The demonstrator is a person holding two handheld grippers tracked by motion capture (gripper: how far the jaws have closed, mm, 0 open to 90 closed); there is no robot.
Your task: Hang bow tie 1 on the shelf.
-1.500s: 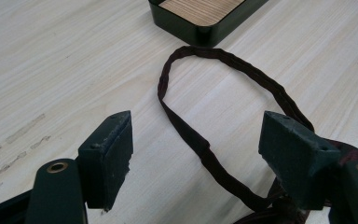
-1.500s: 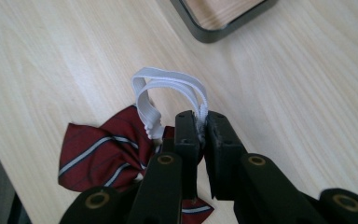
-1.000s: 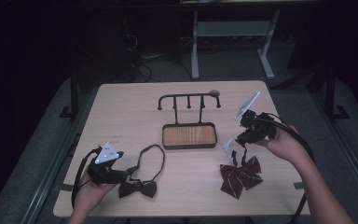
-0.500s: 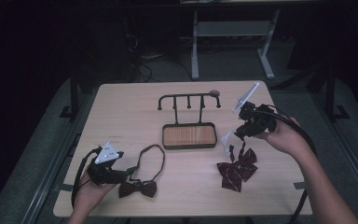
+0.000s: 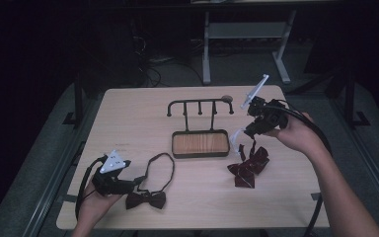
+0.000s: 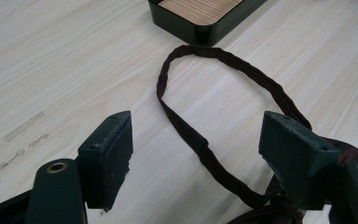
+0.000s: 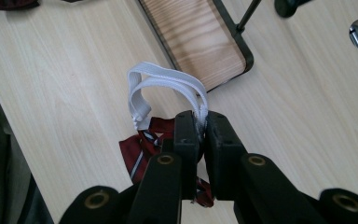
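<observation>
A dark red bow tie (image 5: 145, 200) lies near the table's front left, its neck loop (image 5: 162, 165) spread out on the wood. My left gripper (image 5: 137, 181) rests beside it, open; the loop (image 6: 200, 144) lies on the table between its two jaws, apart from both pads. At the right, my right gripper (image 5: 246, 132) is shut on the white elastic strap (image 7: 168, 81) of a striped red bow tie (image 5: 246, 167). That tie hangs below the jaws (image 7: 137, 149), its lower end still touching the table.
A black hook rack (image 5: 200, 103) on a wood-lined tray (image 5: 200, 143) stands mid-table, just left of my right gripper. A small round knob (image 5: 226, 98) sits behind the rack. Cables trail from both grippers. The table's edges drop to a dark floor.
My right gripper has risen and drifted slightly left, pulling the striped bow tie up by its white strap. The left gripper and the dark bow tie have stayed put.
</observation>
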